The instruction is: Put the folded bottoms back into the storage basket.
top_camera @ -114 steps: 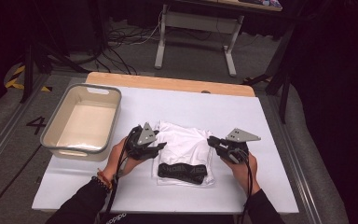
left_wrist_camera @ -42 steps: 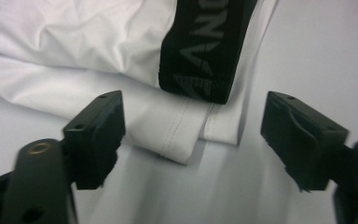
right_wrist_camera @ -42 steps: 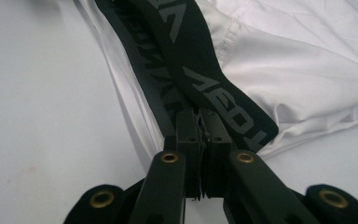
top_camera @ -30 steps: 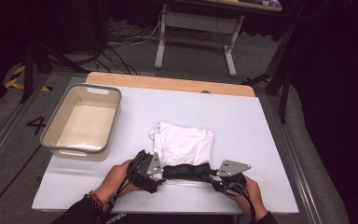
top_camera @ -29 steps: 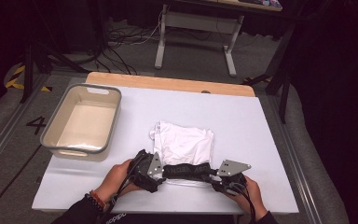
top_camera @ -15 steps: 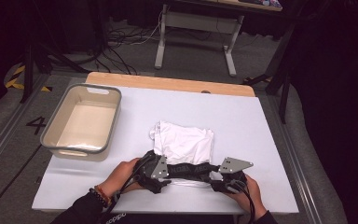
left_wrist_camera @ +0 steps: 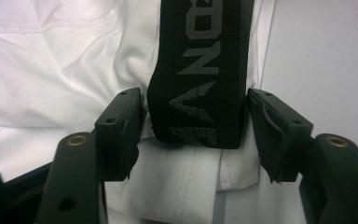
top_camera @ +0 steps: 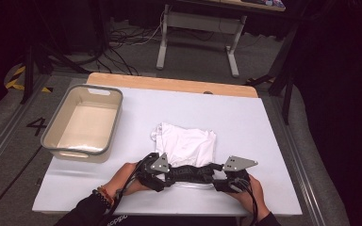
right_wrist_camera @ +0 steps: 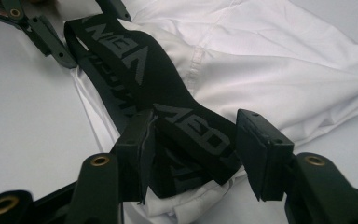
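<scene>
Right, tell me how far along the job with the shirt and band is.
Done: the shirt lies folded, the band across its near edge. In hand: the left gripper, jaws just closing, and the right gripper, jaws just opening, each straddle a band end, neither clearly gripping. Left: probably banding the shirt; the bin holds nothing.

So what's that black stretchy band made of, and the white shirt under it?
The black band looks like knitted elastic: fine ribbed weave, matte, with grey woven letters. The white shirt looks like soft cotton jersey, judging by its creases and stitched seams.

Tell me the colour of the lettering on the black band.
Grey lettering on the black band, clearest in the left gripper view.
</scene>
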`<state>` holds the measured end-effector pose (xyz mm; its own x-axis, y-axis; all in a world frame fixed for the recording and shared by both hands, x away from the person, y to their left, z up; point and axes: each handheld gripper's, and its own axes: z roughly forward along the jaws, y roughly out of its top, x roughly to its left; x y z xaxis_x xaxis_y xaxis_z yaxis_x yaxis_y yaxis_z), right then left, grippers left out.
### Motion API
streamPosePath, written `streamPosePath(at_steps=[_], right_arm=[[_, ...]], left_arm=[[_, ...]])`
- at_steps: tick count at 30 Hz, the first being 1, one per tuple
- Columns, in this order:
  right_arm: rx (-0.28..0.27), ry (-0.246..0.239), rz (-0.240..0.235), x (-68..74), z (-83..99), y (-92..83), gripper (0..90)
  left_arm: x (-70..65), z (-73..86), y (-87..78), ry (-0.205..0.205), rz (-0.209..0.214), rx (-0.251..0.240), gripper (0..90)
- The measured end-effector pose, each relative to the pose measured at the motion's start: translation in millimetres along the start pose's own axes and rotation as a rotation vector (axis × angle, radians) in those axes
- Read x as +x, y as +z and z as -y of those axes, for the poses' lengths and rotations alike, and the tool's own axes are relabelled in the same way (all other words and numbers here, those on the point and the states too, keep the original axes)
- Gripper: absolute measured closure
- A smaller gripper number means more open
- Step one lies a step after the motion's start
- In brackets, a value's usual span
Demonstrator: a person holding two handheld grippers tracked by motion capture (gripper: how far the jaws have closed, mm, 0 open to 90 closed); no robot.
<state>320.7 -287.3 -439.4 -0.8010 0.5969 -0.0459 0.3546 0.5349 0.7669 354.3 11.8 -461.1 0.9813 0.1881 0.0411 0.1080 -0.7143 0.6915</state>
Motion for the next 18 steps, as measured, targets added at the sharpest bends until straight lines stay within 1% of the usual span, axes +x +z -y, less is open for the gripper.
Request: streamPosePath(at_steps=[4,6,7,8,9,10,11,12,13,14,15,16,17,18], right_arm=[[-0.017,0.017,0.012,-5.7,-1.3,-2.8,48.4],[-0.026,0.022,0.016,-8.8,-2.6,-4.5,48.6],[-0.040,0.030,0.031,-12.8,-4.6,-6.8,48.5],[-0.040,0.030,0.031,-12.8,-4.6,-6.8,48.5],[-0.057,0.043,0.044,-18.2,-7.6,-9.1,48.0],[-0.057,0.043,0.044,-18.2,-7.6,-9.1,48.0],[-0.065,0.048,0.061,-21.7,-9.5,-10.1,47.3],[-0.076,0.056,0.086,-26.6,-12.3,-11.4,45.8],[-0.083,0.064,0.098,-30.4,-14.1,-12.1,45.4],[-0.096,0.085,0.104,-36.3,-16.1,-12.5,44.8],[-0.105,0.108,0.108,-42.9,-18.3,-12.2,43.4],[-0.109,0.123,0.124,-49.8,-20.6,-11.0,41.9],[-0.115,0.141,0.153,-58.6,-23.1,-8.3,41.6],[-0.117,0.156,0.168,-66.2,-24.8,-5.1,40.1]], left_arm=[[-1.9,0.3,-1.3,0.014,0.003,0.002,49.1],[-2.4,-0.4,-1.5,0.018,0.001,0.008,50.5],[-3.0,-1.4,-1.9,0.024,-0.004,0.018,52.6],[-4.0,-2.1,-1.9,0.030,-0.009,0.022,52.6],[-4.8,-3.7,-2.2,0.046,-0.013,0.033,54.3],[-4.8,-3.7,-2.2,0.046,-0.013,0.033,54.5],[-4.5,-3.7,-2.3,0.046,-0.012,0.033,54.5],[-4.5,-4.0,-2.4,0.050,-0.012,0.035,55.1],[-4.4,-4.6,-2.4,0.051,-0.012,0.040,55.4],[-4.4,-5.3,-2.6,0.051,-0.012,0.046,55.9],[-4.5,-6.6,-2.6,0.055,-0.014,0.053,56.4],[-4.7,-8.3,-2.6,0.053,-0.014,0.064,56.6],[-4.6,-9.1,-2.6,0.055,-0.015,0.067,57.1],[-5.0,-9.7,-2.9,0.061,-0.019,0.073,58.1]])
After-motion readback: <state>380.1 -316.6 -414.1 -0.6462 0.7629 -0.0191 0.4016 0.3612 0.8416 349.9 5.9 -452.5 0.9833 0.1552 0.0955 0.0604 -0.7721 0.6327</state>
